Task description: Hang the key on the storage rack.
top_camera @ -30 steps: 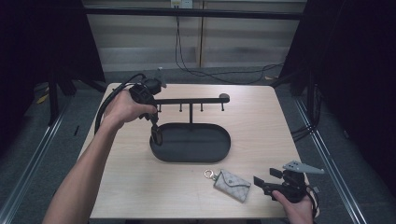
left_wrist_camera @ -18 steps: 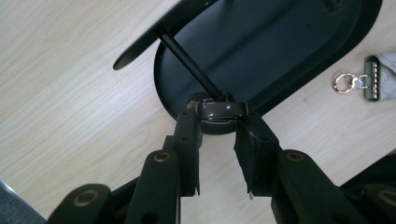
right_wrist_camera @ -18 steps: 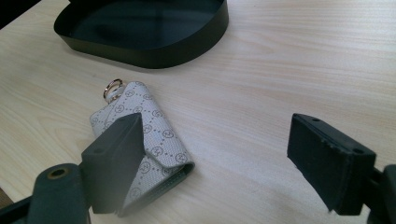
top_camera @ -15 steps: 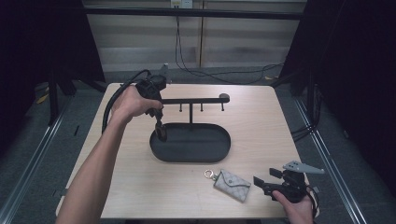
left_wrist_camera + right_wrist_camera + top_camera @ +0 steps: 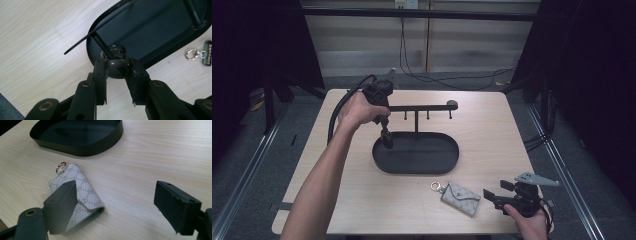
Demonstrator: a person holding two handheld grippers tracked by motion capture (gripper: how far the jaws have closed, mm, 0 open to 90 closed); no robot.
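We note a light wooden table (image 5: pixel 362 200) carrying a black oval metal tray (image 5: pixel 422 162) with a T-shaped hook rack (image 5: pixel 417 107) rising from its far edge; small pegs hang under the crossbar. The tray's floor looks bare in the high view. At 5 o'clock from the tray, just off its rim, lies a grey patterned fabric key pouch (image 5: pixel 460 198) with a gold ring (image 5: pixel 435 187) at its 10 o'clock corner — flat on the table, touching neither tray nor jaws.

The left gripper (image 5: pixel 117 67) points down at the tray's 9 o'clock end; its jaws are pressed onto a dark ring-shaped piece (image 5: pixel 117 62) from which a thin black rod (image 5: pixel 100 45) runs up across the tray. In the high view that rod and the hand stand in front of the rack's left arm.

The right gripper (image 5: pixel 115 202) rests low at the table's 5 o'clock corner, jaws spread wide; one jaw overlaps the pouch in its own view — contact we cannot tell.
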